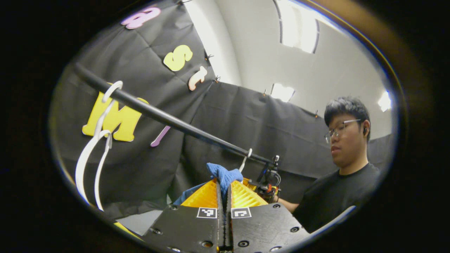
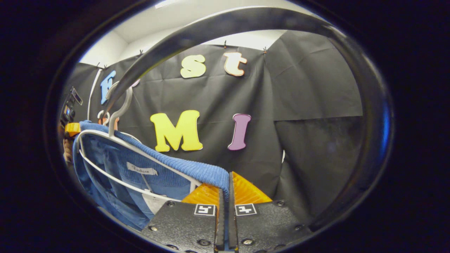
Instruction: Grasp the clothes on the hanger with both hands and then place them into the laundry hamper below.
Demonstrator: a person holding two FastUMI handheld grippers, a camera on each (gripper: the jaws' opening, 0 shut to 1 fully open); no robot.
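- Left gripper view: left gripper (image 1: 225, 191) is pinched tight on a bunch of the blue garment (image 1: 223, 175), w/ cloth poking out past the tips. The grip sits just under the black rail (image 1: 168, 121), likely at one shoulder so the garment can lift off.
- An empty white hanger (image 1: 94, 154) hangs farther along the rail; the person (image 1: 346, 165) stands beside it.
- Right gripper view: right gripper (image 2: 225, 193) is closed w/ the garment's ribbed edge (image 2: 182, 166) clamped between the fingers, at the other shoulder.
- The garment is draped on its white hanger (image 2: 116, 140), not yet freed; the hamper isn't reached yet.
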